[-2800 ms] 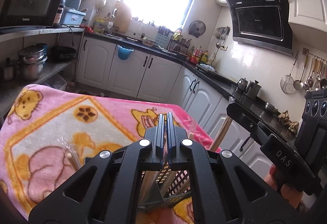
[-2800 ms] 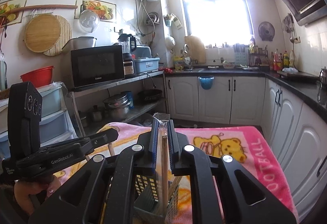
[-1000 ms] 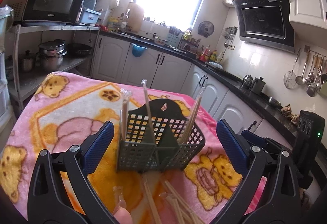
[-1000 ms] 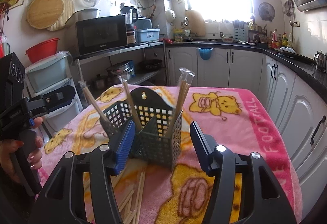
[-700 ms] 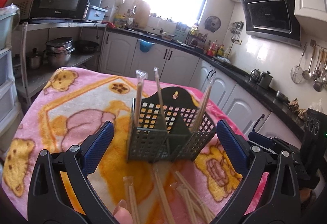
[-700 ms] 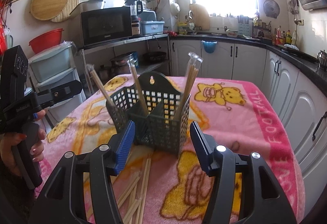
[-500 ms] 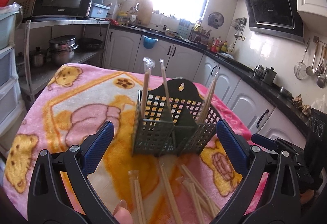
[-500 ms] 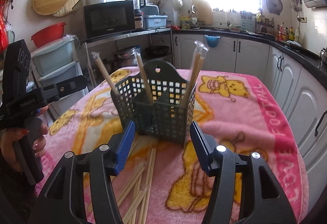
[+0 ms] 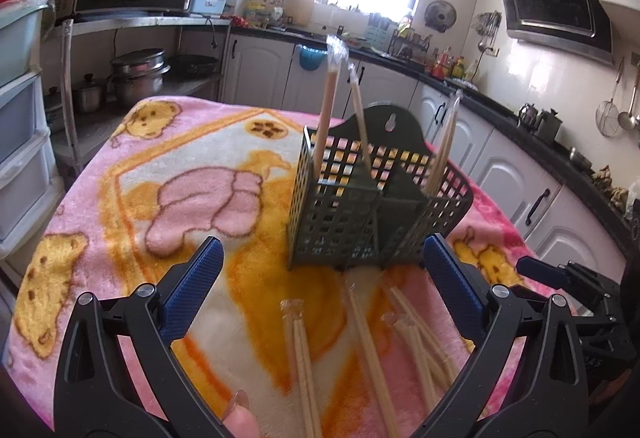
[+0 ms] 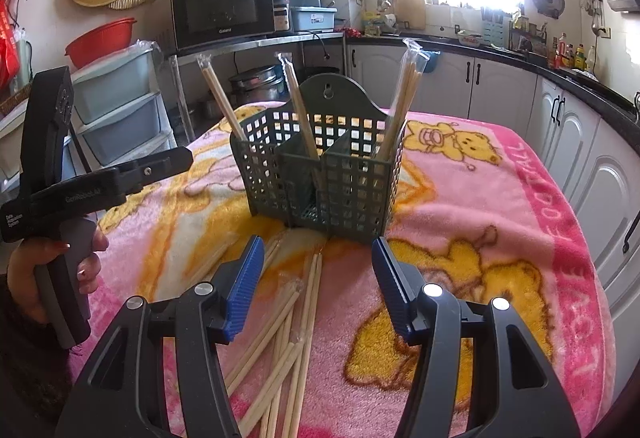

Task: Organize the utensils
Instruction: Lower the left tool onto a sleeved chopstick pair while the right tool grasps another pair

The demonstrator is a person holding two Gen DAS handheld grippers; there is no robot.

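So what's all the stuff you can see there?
utensil basket: one, dark green, upright on the blanket
wrapped chopstick packs in basket: three, pale wood, leaning out of its compartments
loose chopsticks: a pile, too overlapped to count, pale wood, flat on the blanket in front of the basket
blanket: one, pink with yellow bears, covering the table
microwave: one, black, on the metal shelf
storage drawers: pale blue, by the wall
left claw: black with blue pads, open, empty
right claw: same colours, open, empty
hand: holding the left claw's handle
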